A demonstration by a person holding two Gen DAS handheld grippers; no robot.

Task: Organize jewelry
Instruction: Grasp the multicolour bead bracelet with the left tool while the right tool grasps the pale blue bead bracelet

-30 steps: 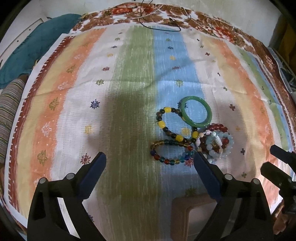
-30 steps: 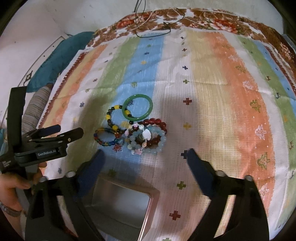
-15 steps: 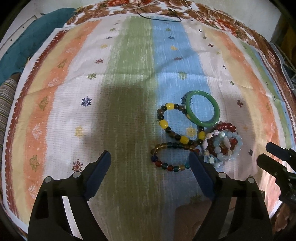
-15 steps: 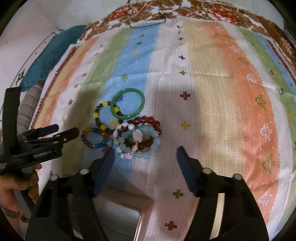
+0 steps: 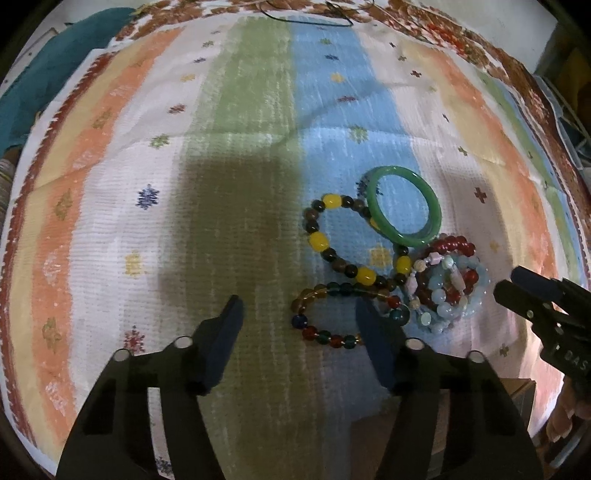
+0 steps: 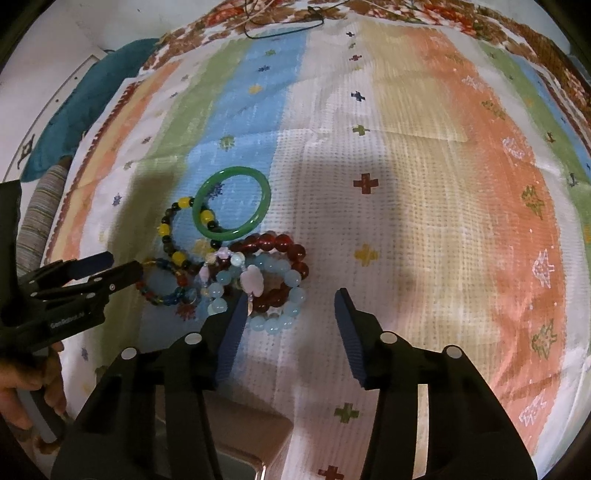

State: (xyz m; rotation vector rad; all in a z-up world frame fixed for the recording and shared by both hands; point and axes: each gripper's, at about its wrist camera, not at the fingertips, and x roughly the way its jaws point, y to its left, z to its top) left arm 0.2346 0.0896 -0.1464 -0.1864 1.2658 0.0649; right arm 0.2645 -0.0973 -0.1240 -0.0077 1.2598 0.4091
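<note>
A striped cloth (image 5: 258, 147) in orange, yellow, white, green and blue is spread over the surface; its far edge is bordered in brown florals (image 6: 424, 11); a teal cushion (image 6: 92, 99) is seen beyond the left edge; a pale wall (image 6: 122, 18) is seen behind; dark shadows are cast mid-cloth.

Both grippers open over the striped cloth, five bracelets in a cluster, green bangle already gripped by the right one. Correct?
Not quite. The green bangle is not gripped: in the right wrist view it lies free on the striped cloth, beyond the open right gripper. The left gripper is open too, and the cluster stands as stated.
</note>
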